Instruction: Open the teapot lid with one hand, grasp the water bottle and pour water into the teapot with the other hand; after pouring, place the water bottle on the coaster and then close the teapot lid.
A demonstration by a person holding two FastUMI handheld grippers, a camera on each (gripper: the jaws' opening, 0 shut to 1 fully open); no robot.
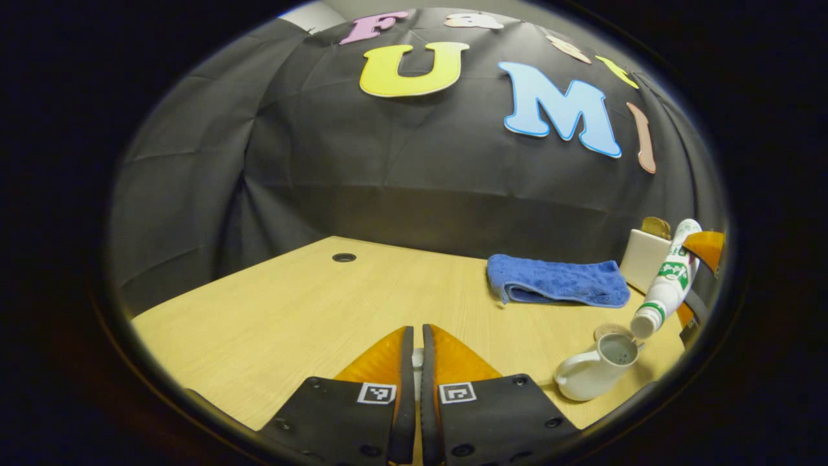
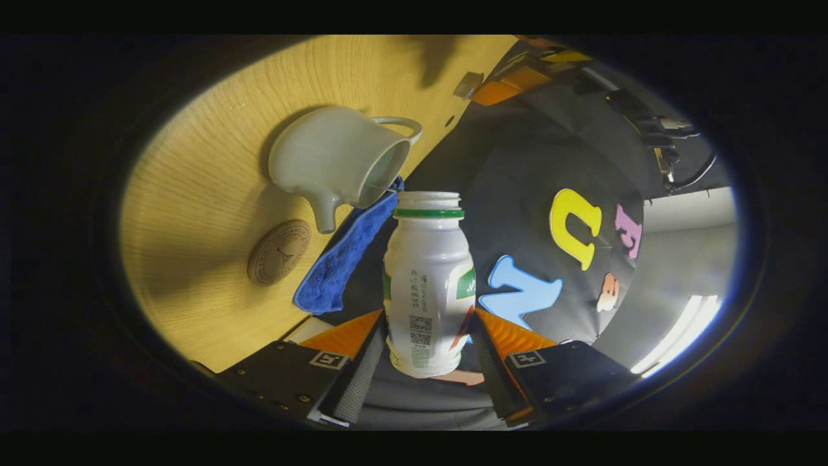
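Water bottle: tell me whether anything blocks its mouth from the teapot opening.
Nothing visible does. The water bottle, tipped in the right gripper, has its mouth just above the teapot, whose top is open.

The left gripper view is taken from low over the pale wooden surface (image 1: 310, 304), facing level toward the far edge and the black cloth wall (image 1: 388, 175). The right gripper view is taken from higher up and is rolled sharply, so that the surface (image 2: 194, 188) is seen at upper left. Both views share the white ceramic teapot (image 1: 592, 372) (image 2: 336, 162), the white plastic water bottle (image 1: 666, 278) (image 2: 427, 285), the folded blue cloth (image 1: 556, 279) (image 2: 343, 259) and the wall (image 2: 517, 162). The bottle is seen close in the right view, farther off at the left view's right edge.
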